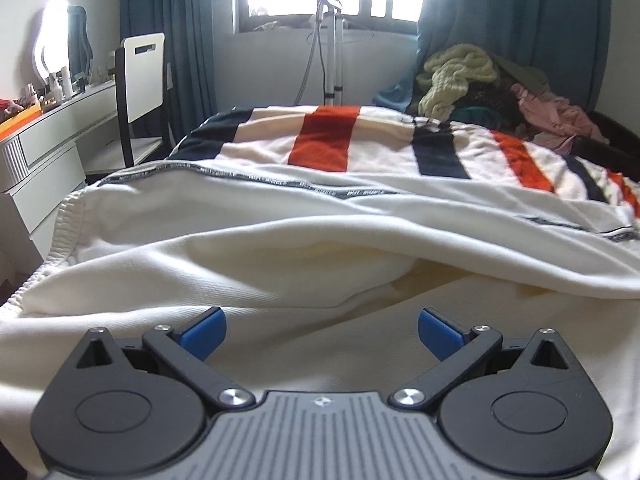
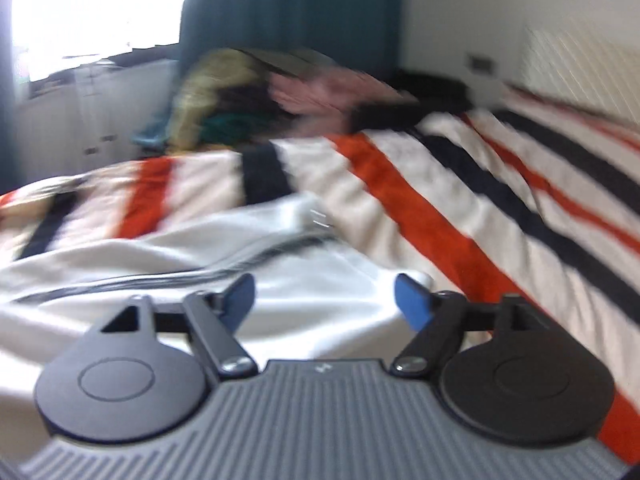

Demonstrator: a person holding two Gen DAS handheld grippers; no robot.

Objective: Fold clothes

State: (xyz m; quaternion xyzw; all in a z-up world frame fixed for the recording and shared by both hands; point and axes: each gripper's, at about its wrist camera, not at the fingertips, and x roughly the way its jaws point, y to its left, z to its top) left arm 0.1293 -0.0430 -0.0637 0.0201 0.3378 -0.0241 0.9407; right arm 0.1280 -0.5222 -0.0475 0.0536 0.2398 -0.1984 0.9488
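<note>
Bedding comes first: a striped blanket (image 1: 324,140) in cream, orange and navy covers the bed, and the white garment (image 1: 280,240) lies spread across its near part. At the far end by the teal curtain (image 1: 520,20) sits a heap of other clothes (image 1: 480,88). A dressing table (image 1: 52,132) and chair (image 1: 140,80) stand off to the left.

The garment looks like a cream sweatshirt or jacket with dark lettered tape (image 1: 248,176) along one seam and a ribbed cuff or hem (image 1: 60,232) at its left edge. An upper layer rises in a soft ridge over the layer beneath, so it is part-doubled or merely rumpled; these views fit either a fold in progress or a garment being laid out.

The left gripper (image 1: 322,334) hovers low over the cloth with its blue pads spread wide, holding nothing. The right gripper (image 2: 324,300), seen through heavy motion blur, is likewise spread apart over the garment's right edge (image 2: 400,280), with no fabric between its fingers.

For a clean result, I judge each pinch should take a firm edge such as the ribbing or the taped seam, both sides lifting level, with the cloth smoothed flat so the loose ridge does not get trapped as a crease.
</note>
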